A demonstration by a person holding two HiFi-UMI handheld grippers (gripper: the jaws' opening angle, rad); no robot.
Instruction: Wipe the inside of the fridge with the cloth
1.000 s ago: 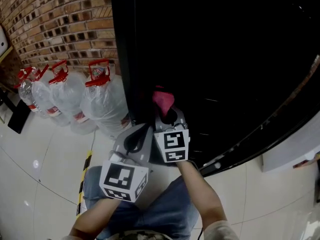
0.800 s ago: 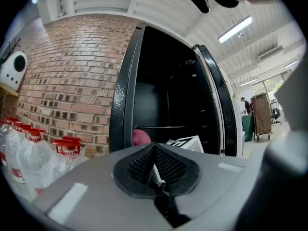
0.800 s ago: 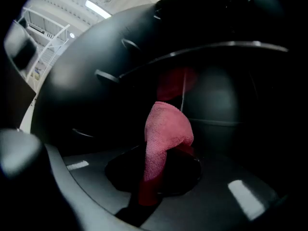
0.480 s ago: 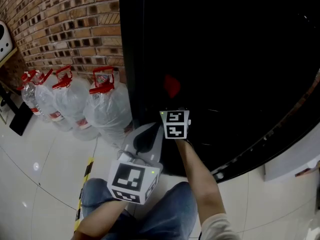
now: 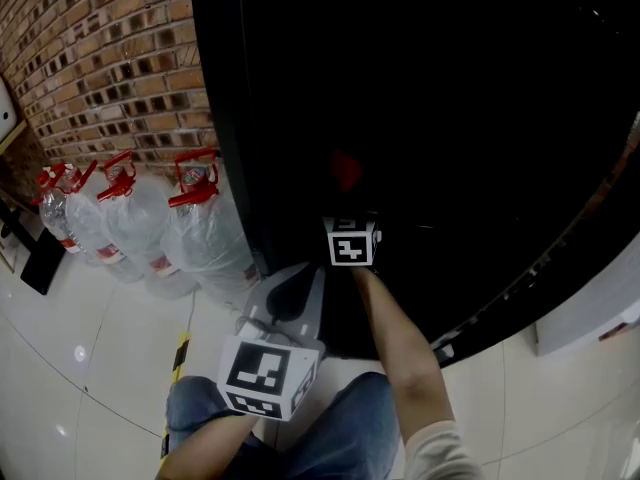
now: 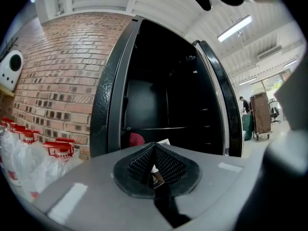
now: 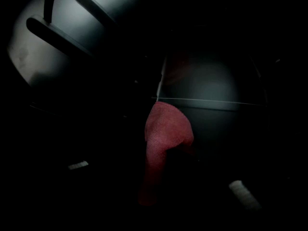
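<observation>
The black fridge (image 5: 450, 118) stands open, and its inside is very dark. My right gripper (image 5: 347, 203) reaches into it, shut on the red cloth (image 5: 345, 170). In the right gripper view the cloth (image 7: 163, 134) hangs folded from the right gripper (image 7: 153, 189) in front of a thin shelf edge (image 7: 211, 101); whether it touches a surface cannot be told. My left gripper (image 5: 290, 286) stays outside, low before the fridge opening. Its ribbed pads (image 6: 166, 165) meet with nothing between them, and beyond them the cloth (image 6: 136, 138) shows inside the fridge (image 6: 163, 105).
Several large water jugs with red caps (image 5: 190, 218) stand on the tiled floor against a brick wall (image 5: 110, 68), left of the fridge. The open fridge door (image 6: 219, 95) is on the right. Yellow-black tape (image 5: 178, 353) marks the floor near my legs.
My right gripper has carried the red cloth from the fridge's front edge deeper into the dark interior. The left gripper has stayed roughly where it was.
</observation>
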